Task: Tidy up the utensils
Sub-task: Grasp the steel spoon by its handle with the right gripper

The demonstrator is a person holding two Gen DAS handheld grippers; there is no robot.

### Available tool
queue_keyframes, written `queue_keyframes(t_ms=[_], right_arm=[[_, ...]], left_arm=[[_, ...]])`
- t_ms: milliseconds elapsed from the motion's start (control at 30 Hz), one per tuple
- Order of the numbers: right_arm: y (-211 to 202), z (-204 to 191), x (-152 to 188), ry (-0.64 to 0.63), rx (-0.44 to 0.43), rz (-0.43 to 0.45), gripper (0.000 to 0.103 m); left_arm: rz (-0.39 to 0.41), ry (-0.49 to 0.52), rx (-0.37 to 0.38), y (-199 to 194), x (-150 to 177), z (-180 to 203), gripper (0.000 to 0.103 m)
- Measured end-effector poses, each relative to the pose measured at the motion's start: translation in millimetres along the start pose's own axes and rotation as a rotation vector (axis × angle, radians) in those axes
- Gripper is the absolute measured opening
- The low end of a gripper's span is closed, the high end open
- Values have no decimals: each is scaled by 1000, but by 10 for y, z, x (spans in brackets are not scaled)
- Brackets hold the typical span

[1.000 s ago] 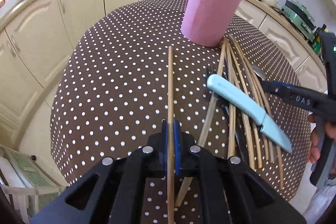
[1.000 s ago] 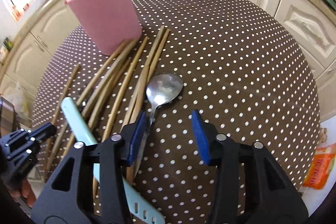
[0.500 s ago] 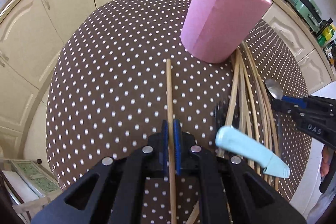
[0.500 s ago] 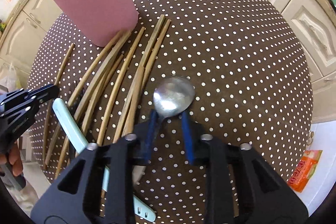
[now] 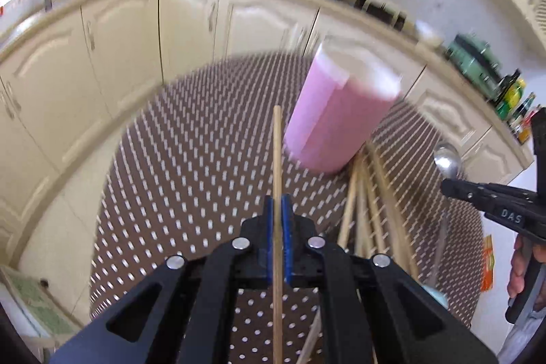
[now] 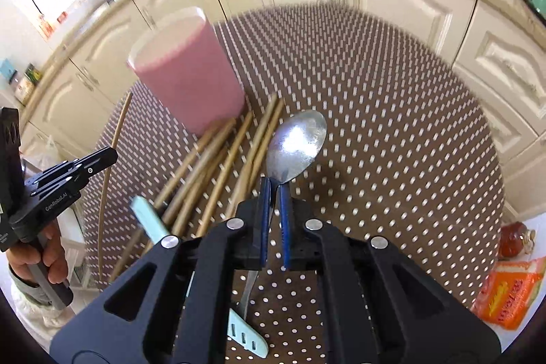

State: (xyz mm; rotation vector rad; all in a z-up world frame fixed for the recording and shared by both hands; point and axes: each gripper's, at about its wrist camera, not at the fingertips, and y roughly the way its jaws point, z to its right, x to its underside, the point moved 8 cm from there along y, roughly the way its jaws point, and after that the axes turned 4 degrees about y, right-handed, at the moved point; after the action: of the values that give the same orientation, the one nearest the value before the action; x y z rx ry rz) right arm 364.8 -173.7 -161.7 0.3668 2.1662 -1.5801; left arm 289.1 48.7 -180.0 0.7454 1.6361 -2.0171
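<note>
1 chopstick (image 5: 277,159) is clamped between the closed jaws of the left gripper (image 5: 278,210), its far end pointing toward the pink cup (image 5: 336,118). The neck of the spoon (image 6: 296,145) is pinched by the right gripper (image 6: 274,193), jaws fully closed on it, bowl sticking out forward and clear of the table (image 6: 392,132). The cup is seen upright near the middle of the dotted table, with the loose chopsticks (image 6: 204,173) fanned out at its base and a pale blue knife (image 6: 150,220) lying across their near ends. Step in hand is judged as carrying both utensils to the cup. For a clean drop, each tip should be lifted above the rim, then the utensil tilted steeper before release. The 2 grippers are best taken in 1 at a time so they are not knocked together over the opening. The cup looks light, so its wall should not be bumped or it may be tipped.
</note>
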Motion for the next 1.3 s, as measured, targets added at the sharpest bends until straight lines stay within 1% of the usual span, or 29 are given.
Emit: queue_keyframes(t_ms=[33,100,167,233,333,367,433,500,533,567,600,633,667,700,733,800,833,900,1067,1200,1300], right_arm=[[-82,-11,-70,-8,-7,31,5],[-239,-27,-93,-27,-23,64,5],[-391,-84,-151,-62,-21,117,4],[-468,-132,-202,-86,-29,142,4],[-410,-170,-121,-102,-7,108,5],[-329,-126,-130,-92,8,88,5],[-135,-143,35,-64,5,33,6],[32,-134,105,-49,-1,-12,27],[132,-140,127,-56,9,-27,52],[187,-126,161,-61,9,-27,56],[267,-147,172,-78,13,-33,55],[313,-162,180,-90,20,-40,51],[355,-186,174,-98,13,-44,39],[395,-196,173,-104,6,-50,33],[439,-202,168,-108,7,-56,31],[496,-211,138,-124,27,-58,24],[527,-209,139,-130,35,-68,24],[582,-248,187,-136,17,-94,24],[641,-250,262,-157,10,-137,24],[589,-274,306,-151,-16,-144,24],[584,-300,330,-167,-19,-158,24]], left_arm=[[35,18,-5,-94,-63,20,5],[107,38,8,-255,-208,89,5],[166,46,18,-410,-310,141,5],[202,60,37,-465,-431,222,5],[195,52,49,-483,-505,263,5],[185,46,49,-459,-517,265,5],[179,45,28,-393,-530,279,5],[155,35,32,-326,-527,281,5],[143,28,36,-260,-524,293,5],[132,24,37,-235,-518,289,5],[128,27,32,-206,-480,272,5],[126,31,27,-188,-461,265,5],[124,33,24,-149,-425,252,5],[121,33,26,-129,-407,243,5],[115,30,28,-119,-397,239,5],[109,25,31,-94,-368,209,5],[104,23,32,-85,-356,205,5],[98,25,31,-64,-326,183,5],[88,16,34,-28,-287,146,5],[82,9,35,-19,-264,131,5],[77,9,37,-18,-259,140,5]])
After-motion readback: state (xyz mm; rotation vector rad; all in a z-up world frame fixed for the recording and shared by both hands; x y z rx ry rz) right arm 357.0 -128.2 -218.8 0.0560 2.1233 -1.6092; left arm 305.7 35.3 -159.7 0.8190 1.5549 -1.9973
